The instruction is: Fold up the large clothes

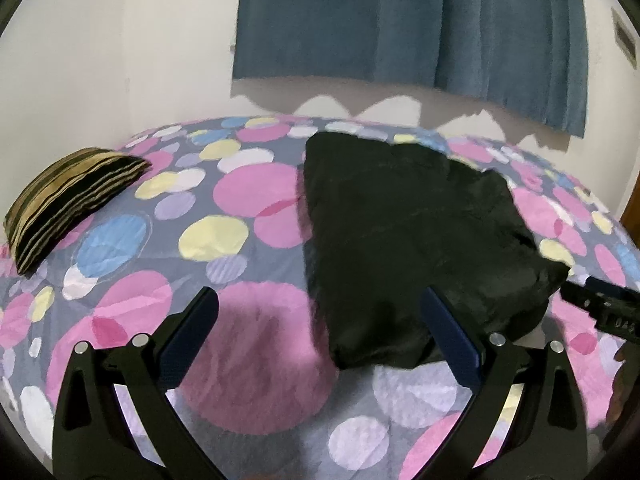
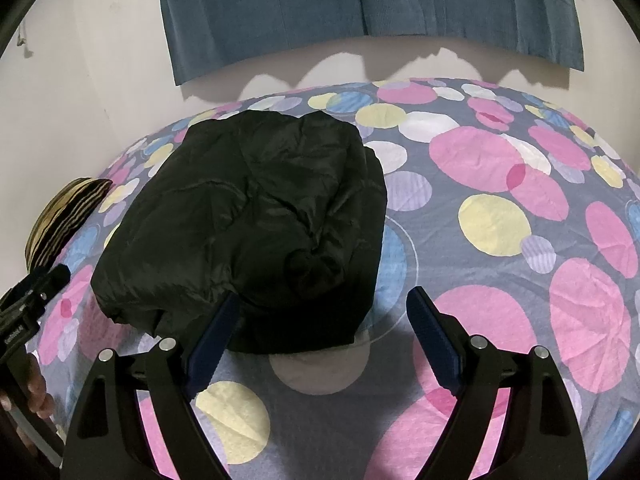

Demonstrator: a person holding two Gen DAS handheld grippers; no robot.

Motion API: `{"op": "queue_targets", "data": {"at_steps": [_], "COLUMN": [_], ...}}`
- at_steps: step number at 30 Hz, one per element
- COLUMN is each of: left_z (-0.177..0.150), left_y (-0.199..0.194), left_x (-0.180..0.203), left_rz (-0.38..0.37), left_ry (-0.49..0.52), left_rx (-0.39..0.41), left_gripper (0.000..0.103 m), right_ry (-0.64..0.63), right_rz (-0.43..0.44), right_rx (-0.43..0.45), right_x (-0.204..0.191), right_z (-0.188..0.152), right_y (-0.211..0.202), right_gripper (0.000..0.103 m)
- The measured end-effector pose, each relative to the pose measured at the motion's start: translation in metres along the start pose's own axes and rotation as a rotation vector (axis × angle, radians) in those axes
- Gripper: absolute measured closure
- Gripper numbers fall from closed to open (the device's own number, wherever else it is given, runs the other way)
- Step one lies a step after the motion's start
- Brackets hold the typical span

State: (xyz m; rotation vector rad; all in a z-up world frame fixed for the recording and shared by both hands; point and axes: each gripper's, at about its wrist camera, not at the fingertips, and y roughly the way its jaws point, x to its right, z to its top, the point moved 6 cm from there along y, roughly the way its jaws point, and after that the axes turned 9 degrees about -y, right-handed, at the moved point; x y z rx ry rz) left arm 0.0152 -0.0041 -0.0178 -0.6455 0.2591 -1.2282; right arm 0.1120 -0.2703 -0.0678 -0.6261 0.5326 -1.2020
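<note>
Folded black jacket (image 1: pixel 416 240) lies just ahead of both wide-spread, empty tongs: left tongs (image 1: pixel 320 312), right tongs (image 2: pixel 324 312).

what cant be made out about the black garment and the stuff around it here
- Black garment: what kind it is; folded into a dark bundle in both views.
- Striped cushion: mostly cut off by the lens edge in the right wrist view.
- Blue curtain: its top, cropped in both views.

A folded black jacket (image 2: pixel 248 216) lies on the dotted bedsheet (image 2: pixel 500 208), right gripper (image 2: pixel 324 320) jaws spread apart.
</note>
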Motion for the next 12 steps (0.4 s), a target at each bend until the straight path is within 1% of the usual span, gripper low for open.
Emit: {"op": "queue_targets", "data": {"at_steps": [4,6,9,10,12], "left_z": [0.002,0.005,0.011,0.012,0.015], "left_y": [-0.001,0.002,0.012,0.015,0.023], "left_x": [-0.002,-0.011,-0.032,-0.039,-0.06], "left_rz": [-0.032,-0.002,0.023,0.034,0.079], "left_ry": [-0.013,-0.036,-0.082,-0.094,-0.123], "left_rx": [0.021,0.024,0.003,-0.001,-0.005], "left_gripper": [0.002,0.002,0.002,0.002,0.002], "right_ry": [-0.003,-0.003,0.01,0.014,0.021], "right_rz": [0.003,-0.002,-0.01,-0.02,-0.046], "right_rx": [-0.001,0.006,0.014,0.013,0.006], "right_x": [-0.001,0.002,0.013,0.02,0.037], "right_z": [0.0,0.002,0.003,0.003,0.001], "right_y": [0.0,-0.003,-0.006,-0.007,-0.007], "right_gripper": [0.018,0.019,0.018,0.018,0.018]}}
